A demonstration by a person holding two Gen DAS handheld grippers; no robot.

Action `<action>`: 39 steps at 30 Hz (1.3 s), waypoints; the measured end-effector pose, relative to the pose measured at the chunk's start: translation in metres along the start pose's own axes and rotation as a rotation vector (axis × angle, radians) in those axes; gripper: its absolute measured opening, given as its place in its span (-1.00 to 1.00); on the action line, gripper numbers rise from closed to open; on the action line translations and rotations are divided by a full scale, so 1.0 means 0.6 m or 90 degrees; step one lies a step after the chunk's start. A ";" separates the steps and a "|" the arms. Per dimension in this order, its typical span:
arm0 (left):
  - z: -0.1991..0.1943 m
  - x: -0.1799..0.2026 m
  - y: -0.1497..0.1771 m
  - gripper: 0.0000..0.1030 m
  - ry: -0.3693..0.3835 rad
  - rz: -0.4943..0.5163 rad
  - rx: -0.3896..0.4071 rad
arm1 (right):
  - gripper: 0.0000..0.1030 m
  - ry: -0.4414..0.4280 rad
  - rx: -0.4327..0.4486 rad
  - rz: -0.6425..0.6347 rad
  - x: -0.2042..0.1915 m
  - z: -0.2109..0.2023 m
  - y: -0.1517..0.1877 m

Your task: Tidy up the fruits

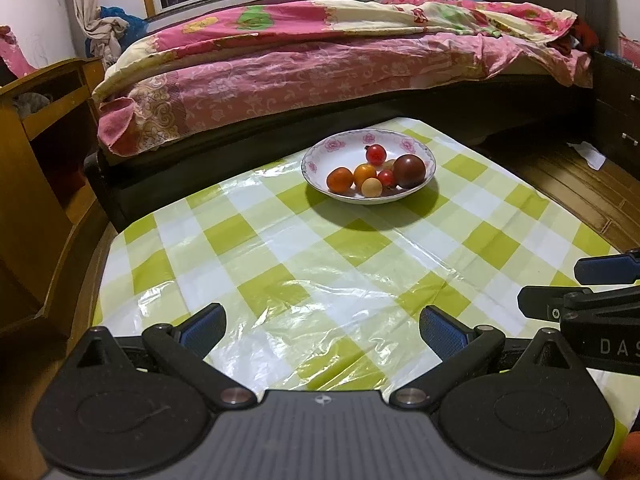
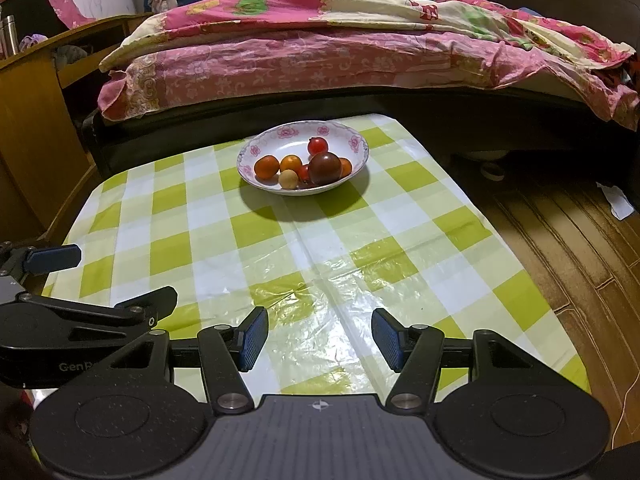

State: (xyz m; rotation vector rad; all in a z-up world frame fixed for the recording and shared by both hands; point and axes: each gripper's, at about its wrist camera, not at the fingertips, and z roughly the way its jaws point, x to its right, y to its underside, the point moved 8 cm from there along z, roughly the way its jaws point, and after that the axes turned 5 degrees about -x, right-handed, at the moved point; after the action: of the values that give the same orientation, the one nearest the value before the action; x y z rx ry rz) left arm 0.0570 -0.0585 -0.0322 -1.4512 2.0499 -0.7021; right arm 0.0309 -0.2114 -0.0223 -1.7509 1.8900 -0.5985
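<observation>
Both grippers hover over the near end of the checked tablecloth (image 1: 320,248), the left gripper (image 1: 322,326) and right gripper (image 2: 320,338) each with jaws spread and nothing between them. Well beyond them, near the table's far edge by the bed (image 1: 320,64), a flowered bowl (image 1: 320,152) holds the fruits (image 1: 376,174): one large dark one among smaller red, orange and pale ones.
</observation>
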 end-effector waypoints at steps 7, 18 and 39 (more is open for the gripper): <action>-0.002 0.001 0.003 1.00 -0.004 0.004 0.001 | 0.05 -0.001 0.001 0.000 0.000 -0.002 0.003; -0.001 -0.002 0.006 1.00 -0.016 0.006 0.002 | 0.06 0.000 -0.002 -0.002 -0.002 0.002 0.008; 0.000 -0.007 0.005 1.00 -0.018 -0.007 0.004 | 0.06 -0.002 -0.001 -0.004 -0.006 0.004 0.008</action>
State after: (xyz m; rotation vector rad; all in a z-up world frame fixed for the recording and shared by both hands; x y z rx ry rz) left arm 0.0561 -0.0537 -0.0334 -1.4618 2.0182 -0.6882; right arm 0.0287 -0.2077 -0.0273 -1.7586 1.8851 -0.5965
